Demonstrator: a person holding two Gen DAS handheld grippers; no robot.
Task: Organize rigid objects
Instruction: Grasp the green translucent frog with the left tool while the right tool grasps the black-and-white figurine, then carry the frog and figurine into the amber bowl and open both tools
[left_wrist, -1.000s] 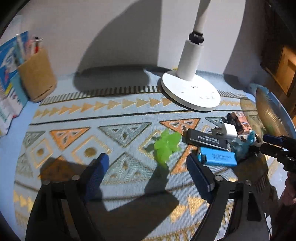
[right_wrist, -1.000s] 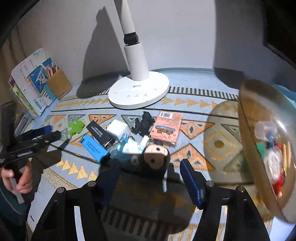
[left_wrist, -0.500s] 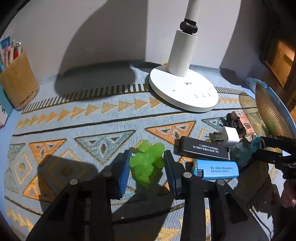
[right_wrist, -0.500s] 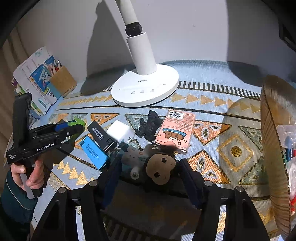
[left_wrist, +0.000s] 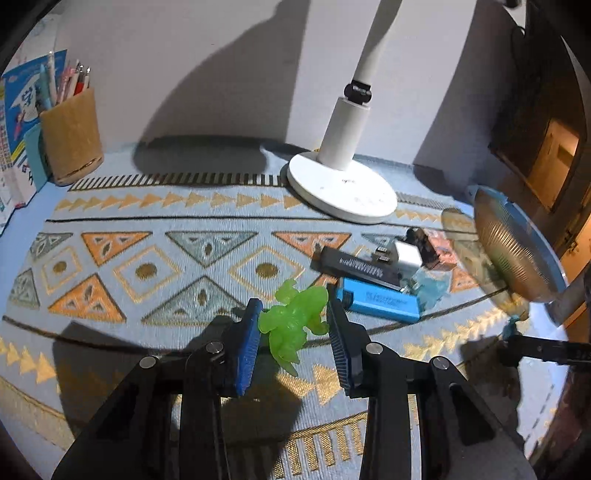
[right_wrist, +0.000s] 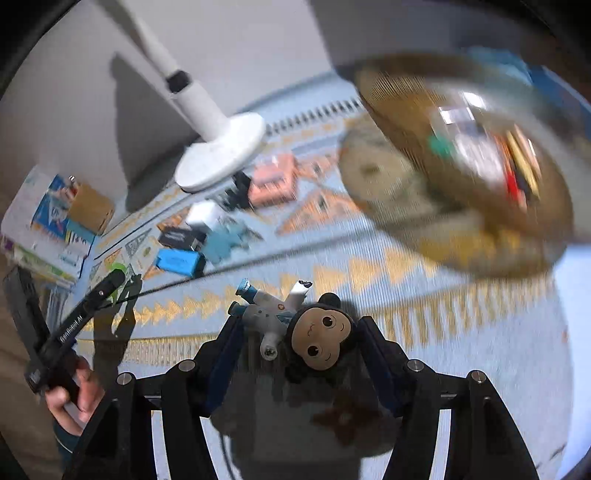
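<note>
Left gripper (left_wrist: 293, 328) is clamped on the green toy figure (left_wrist: 293, 321) above the patterned mat (left_wrist: 147, 273), just left of the blue lighter (left_wrist: 380, 304). Right gripper (right_wrist: 297, 334) grips the monkey figure (right_wrist: 319, 341), apparently lifted, near the blurred basket (right_wrist: 469, 155).

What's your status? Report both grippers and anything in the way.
Left gripper shut on green toy. Right gripper shut on monkey figure. Bowl ahead, nothing between.
</note>
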